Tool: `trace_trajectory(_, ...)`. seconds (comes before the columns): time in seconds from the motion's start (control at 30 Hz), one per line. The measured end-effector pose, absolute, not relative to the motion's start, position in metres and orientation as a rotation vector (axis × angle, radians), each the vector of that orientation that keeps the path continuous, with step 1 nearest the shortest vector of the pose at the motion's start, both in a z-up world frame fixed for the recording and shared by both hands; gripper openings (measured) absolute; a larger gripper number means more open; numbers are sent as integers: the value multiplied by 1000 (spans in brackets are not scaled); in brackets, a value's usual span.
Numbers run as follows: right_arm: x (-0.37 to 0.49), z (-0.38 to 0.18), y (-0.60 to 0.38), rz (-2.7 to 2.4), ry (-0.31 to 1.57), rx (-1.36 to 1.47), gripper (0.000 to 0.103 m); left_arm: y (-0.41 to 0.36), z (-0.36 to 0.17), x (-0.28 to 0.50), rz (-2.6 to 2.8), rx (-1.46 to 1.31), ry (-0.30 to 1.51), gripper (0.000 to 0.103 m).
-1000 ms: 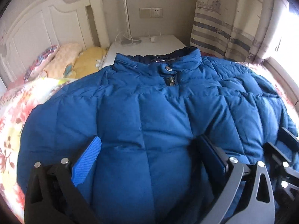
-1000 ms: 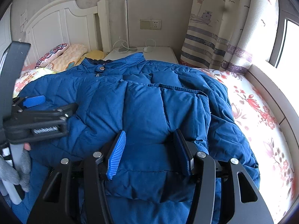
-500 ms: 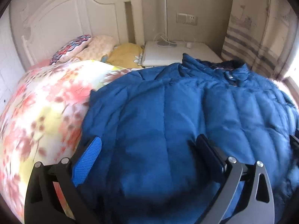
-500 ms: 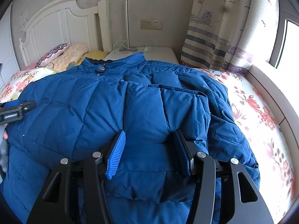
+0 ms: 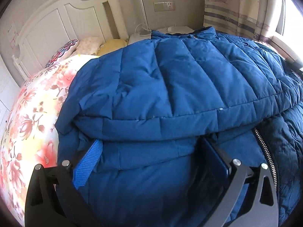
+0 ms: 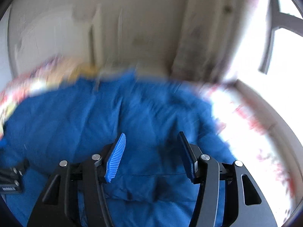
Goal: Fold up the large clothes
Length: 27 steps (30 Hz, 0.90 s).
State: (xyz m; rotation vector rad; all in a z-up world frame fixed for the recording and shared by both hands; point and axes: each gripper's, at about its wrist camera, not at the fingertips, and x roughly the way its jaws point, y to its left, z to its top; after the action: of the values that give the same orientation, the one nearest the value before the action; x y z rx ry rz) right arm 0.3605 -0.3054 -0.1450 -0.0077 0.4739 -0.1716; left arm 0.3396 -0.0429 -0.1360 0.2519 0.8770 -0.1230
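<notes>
A blue quilted down jacket (image 5: pixel 170 87) lies spread on the bed, collar toward the headboard, its left side folded over in a thick roll with the zipper (image 5: pixel 265 151) showing at the right. My left gripper (image 5: pixel 151 151) is open, its jaws astride the jacket's lower edge under the fold. In the right wrist view, which is motion-blurred, my right gripper (image 6: pixel 151 151) is open and empty just above the jacket (image 6: pixel 94 117). The left gripper shows at that view's left edge (image 6: pixel 11 177).
The floral bedsheet (image 5: pixel 34 113) is bare to the left of the jacket. Pillows (image 5: pixel 89 45) and a white headboard (image 5: pixel 56 22) are at the back, with a white nightstand (image 5: pixel 180 29) beside them. A curtain (image 5: pixel 236 9) and window (image 6: pixel 274 56) are on the right.
My left gripper swung left and dropped low to the jacket's near left edge, where a folded roll now shows. My right gripper lifted and tilted up fast, blurring its view.
</notes>
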Motion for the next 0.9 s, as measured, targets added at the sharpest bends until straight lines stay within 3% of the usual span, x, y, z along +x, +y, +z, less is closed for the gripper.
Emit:
trace_trajectory(0.07, 345, -141, -298, -123, 397, -29, 54, -43, -136, 339, -125, 248, 876, 101)
trace_trajectory(0.2, 384, -169, -276, -61, 698, -140, 64, -42, -136, 338, -126, 245, 876, 101)
trace_trajectory(0.3, 391, -172, -280, -49, 736, -125, 65, -40, -136, 340, -132, 235, 879, 101)
trace_trajectory(0.43, 356, -157, -282, -80, 636, -43, 62, -38, -135, 341, -134, 229, 878, 101)
trace_trajectory(0.7, 358, -177, -292, -45, 781, -30, 80, -36, -135, 341, -136, 221, 876, 101)
trace_trajectory(0.9, 321, -159, -296, -26, 672, 43, 80, -28, -122, 324, -150, 150, 863, 99)
